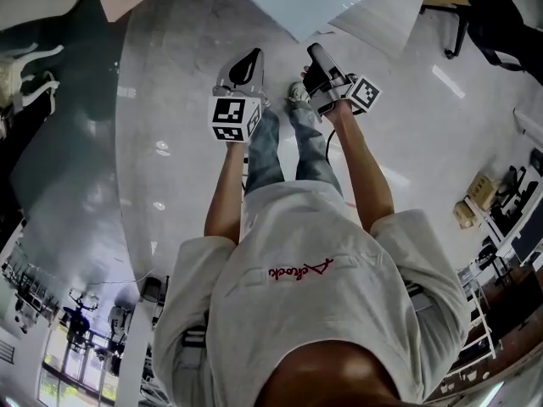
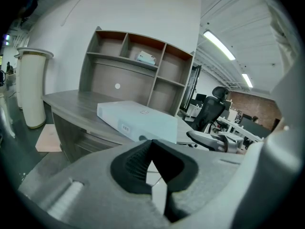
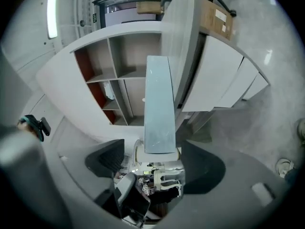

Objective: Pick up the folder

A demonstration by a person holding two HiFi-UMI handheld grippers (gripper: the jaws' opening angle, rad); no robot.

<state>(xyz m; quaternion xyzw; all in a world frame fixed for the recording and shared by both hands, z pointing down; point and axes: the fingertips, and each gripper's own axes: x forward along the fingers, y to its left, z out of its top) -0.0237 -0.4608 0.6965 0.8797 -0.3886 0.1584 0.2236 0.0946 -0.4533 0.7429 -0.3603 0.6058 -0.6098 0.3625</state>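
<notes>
Plainly the pick-up has not begun. The pale blue-white flat box folder [image 2: 138, 119] lies untouched on the grey wood-grain desk [image 2: 66, 101], in front of the brown-and-grey open shelf unit [image 2: 128, 63]. Both grippers hang out over the floor, well short of it, as the head view shows. Nothing of the task is done; the approach, the grip and the lift are all left.

The left gripper [image 2: 153, 149] has its black ribbed pads pressed together at the tips, with nothing between them. The right gripper [image 3: 155, 165] has its pads spread wide — the folder shows in the gap, but far beyond them, not inside it.

The folder lies flat, its long axis level and running along the desk, slanted a little against the front edge. Its long side face, with a small label and a round finger hole near one end, is turned out toward the grippers. The nearer corner sits close to the desk's front edge. In the right gripper view the folder runs top to bottom, which I judge comes only from that gripper lying rolled on its side — shelves and desk are turned the same way.
</notes>
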